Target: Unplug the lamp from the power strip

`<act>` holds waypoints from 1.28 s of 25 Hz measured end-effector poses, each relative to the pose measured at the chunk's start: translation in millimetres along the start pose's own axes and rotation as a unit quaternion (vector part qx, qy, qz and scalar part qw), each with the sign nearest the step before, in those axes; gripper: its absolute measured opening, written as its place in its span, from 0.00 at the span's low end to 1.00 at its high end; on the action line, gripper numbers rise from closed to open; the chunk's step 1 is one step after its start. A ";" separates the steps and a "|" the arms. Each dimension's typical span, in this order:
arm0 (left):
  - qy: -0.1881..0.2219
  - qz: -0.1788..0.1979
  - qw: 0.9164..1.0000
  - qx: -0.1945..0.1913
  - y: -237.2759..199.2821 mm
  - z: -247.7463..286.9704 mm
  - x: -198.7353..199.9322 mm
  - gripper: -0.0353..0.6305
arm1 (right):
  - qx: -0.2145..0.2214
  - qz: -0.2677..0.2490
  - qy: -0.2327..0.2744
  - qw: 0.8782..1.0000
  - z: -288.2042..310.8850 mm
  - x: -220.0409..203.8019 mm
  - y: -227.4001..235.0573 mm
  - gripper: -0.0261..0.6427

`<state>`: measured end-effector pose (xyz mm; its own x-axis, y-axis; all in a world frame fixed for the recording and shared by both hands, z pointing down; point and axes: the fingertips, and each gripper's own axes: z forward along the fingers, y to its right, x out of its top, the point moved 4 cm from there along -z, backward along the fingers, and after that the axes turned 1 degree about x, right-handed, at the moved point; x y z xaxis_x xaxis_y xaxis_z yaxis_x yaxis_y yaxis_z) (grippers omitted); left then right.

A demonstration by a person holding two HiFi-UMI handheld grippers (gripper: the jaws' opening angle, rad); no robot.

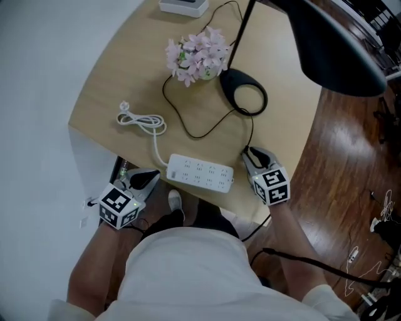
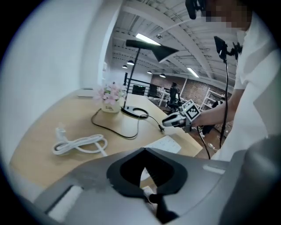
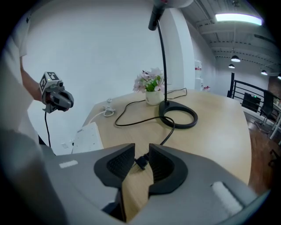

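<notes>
The white power strip [image 1: 199, 172] lies near the table's front edge, and its white cord is coiled [image 1: 143, 121] to the left. The black lamp stands on a ring base [image 1: 244, 89]. Its black cord [image 1: 191, 130] loops over the table and runs down to my right gripper [image 1: 250, 153], just right of the strip. That gripper [image 3: 141, 163] is shut on the lamp's black plug [image 3: 139, 161], which is out of the strip with its prongs bare [image 2: 161, 128]. My left gripper [image 1: 150, 178] sits shut at the strip's left end, holding nothing I can make out.
A pot of pink flowers [image 1: 199, 55] stands behind the cord loop. A white box [image 1: 183, 6] sits at the table's far edge. The lamp's black head [image 1: 335, 44] hangs over the right side. Beyond the table's right edge is wooden floor [image 1: 351, 188].
</notes>
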<state>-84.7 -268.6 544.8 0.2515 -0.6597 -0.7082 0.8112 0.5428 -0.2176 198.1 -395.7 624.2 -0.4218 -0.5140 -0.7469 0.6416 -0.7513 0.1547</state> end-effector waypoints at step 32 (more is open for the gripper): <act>0.167 0.107 0.974 -0.112 132.0 -321.6 -177.5 0.06 | -0.139 0.020 0.124 0.982 -268.7 -104.5 -493.2 0.18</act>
<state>-192.0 87.3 425.8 0.1859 -0.3332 -0.9243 0.6144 0.7736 -0.1553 98.0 139.8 452.2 -0.2462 -0.3983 -0.8836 0.8190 -0.5730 0.0301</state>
